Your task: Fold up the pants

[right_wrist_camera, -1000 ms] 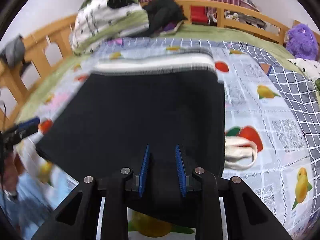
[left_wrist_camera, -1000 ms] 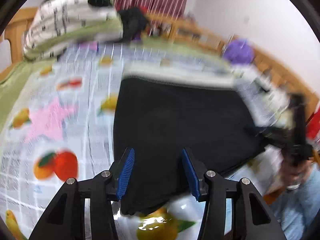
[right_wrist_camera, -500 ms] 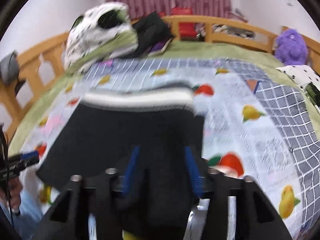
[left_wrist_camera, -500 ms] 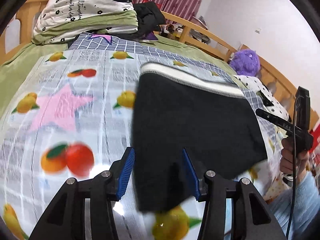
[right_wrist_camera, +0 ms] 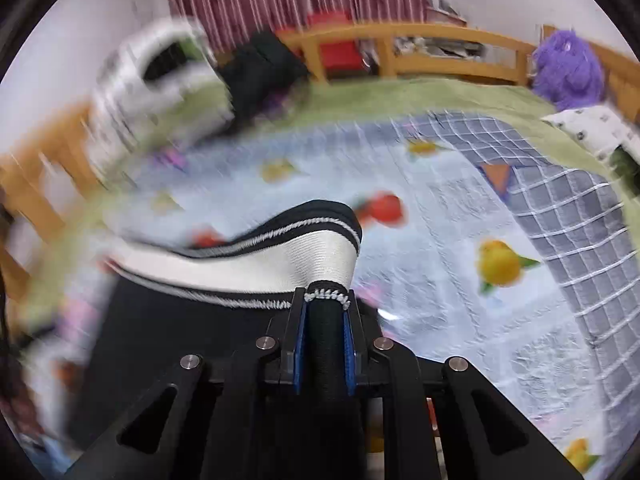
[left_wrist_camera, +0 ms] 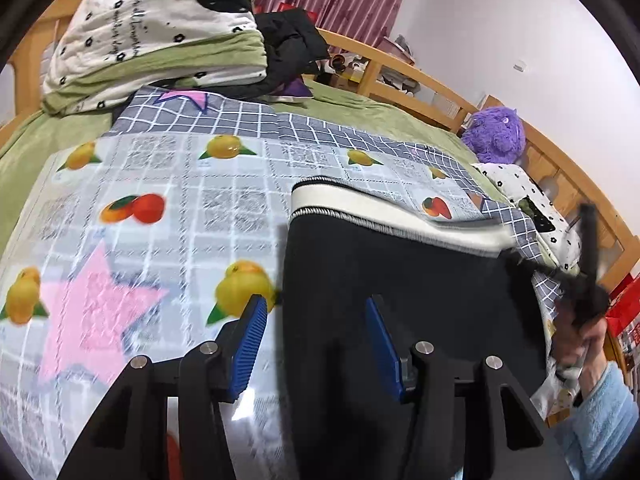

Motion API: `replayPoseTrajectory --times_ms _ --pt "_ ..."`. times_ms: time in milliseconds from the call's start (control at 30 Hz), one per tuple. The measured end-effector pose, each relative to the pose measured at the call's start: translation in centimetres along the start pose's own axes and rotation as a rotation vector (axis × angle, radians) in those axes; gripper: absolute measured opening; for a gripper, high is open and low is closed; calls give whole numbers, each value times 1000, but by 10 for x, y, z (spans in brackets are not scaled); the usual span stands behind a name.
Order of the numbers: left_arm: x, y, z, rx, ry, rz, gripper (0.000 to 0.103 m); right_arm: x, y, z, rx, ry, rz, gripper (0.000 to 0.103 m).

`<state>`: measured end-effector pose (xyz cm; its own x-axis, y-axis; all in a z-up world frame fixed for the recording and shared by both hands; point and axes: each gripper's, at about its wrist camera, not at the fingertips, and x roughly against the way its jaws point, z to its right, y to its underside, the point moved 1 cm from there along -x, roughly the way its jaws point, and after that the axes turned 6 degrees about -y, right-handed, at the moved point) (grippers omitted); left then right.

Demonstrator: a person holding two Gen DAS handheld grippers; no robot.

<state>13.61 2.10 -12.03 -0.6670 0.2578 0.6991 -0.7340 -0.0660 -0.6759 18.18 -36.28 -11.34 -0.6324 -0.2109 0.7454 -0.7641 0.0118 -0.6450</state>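
ribbed-waistband black pants (right_wrist_camera: 304, 256), pinched by right claw (right_wrist_camera: 325, 344)

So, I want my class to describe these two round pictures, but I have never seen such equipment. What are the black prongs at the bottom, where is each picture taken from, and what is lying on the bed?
No robot here: a person holds a two-finger tool in each hand, and a wide-angle camera on each tool looks forward along its fingers. That explains the round, bent pictures.

One picture comes from the left tool. Its blue pads stand apart, with the edge of the black pants between them; the pads do not seem to press on the cloth.

The other picture comes from the right tool. Its jaws have just been closing and are now clamped on a bunched fold of the pants beside the white waistband.

The pants lie on a fruit-print quilt on a wooden bed. Folded bedding is piled at the far end, and a purple plush toy sits by the rail. At the left picture's edge you see the person's hand holding the right tool.
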Motion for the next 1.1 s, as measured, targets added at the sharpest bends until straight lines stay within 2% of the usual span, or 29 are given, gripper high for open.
replayPoseTrajectory --times_ms 33,100,200,300,400,467,567,667,733,800,833,867,900,933,967,1000,1033,1100 --pt "-7 -3 3 -2 -6 -14 50 -15 8 5 -11 20 -49 20" --pt "-22 -7 8 0 -6 -50 50 -9 8 10 -27 -6 -14 29" --pt "-41 -12 10 19 -1 -93 50 1 3 17 -40 -43 -28 40" --pt "-56 -13 10 24 -30 -124 50 -4 8 26 -76 -76 -55 41" --pt "-66 -15 6 37 -21 -154 51 -2 12 26 -53 -85 -69 41" --pt "-70 -17 3 39 -20 -165 60 -2 10 25 -26 -82 -85 41" --pt "-78 -21 0 28 -14 -178 66 -6 9 27 -4 -70 -126 46" --pt "-91 -21 -5 53 30 -186 71 -18 9 32 -37 -71 -142 47" --pt "-103 -18 -10 92 92 -214 75 -21 10 33 -56 -74 -136 46" --pt "-106 -16 -14 129 135 -207 74 -24 9 33 -55 -80 -130 46" --pt "-106 -16 -12 126 142 -202 69 -26 8 34 -58 -87 -127 46" --pt "-106 -15 -10 125 165 -203 57 -28 7 35 -70 -100 -126 46" --pt "-107 -14 -8 135 184 -205 55 -30 6 37 -80 -112 -124 46" --pt "-106 -14 -8 143 185 -196 49 -32 5 37 -87 -123 -123 46" --pt "-103 -15 -8 141 198 -186 30 -33 5 39 -95 -139 -120 45" --pt "-98 -17 -7 131 231 -163 25 -33 5 40 -112 -177 -113 37" --pt "-91 -20 -7 129 227 -145 22 -34 4 42 -134 -228 -107 33" --pt "-82 -24 -10 139 232 -129 18 -34 1 39 -155 -255 -92 28"
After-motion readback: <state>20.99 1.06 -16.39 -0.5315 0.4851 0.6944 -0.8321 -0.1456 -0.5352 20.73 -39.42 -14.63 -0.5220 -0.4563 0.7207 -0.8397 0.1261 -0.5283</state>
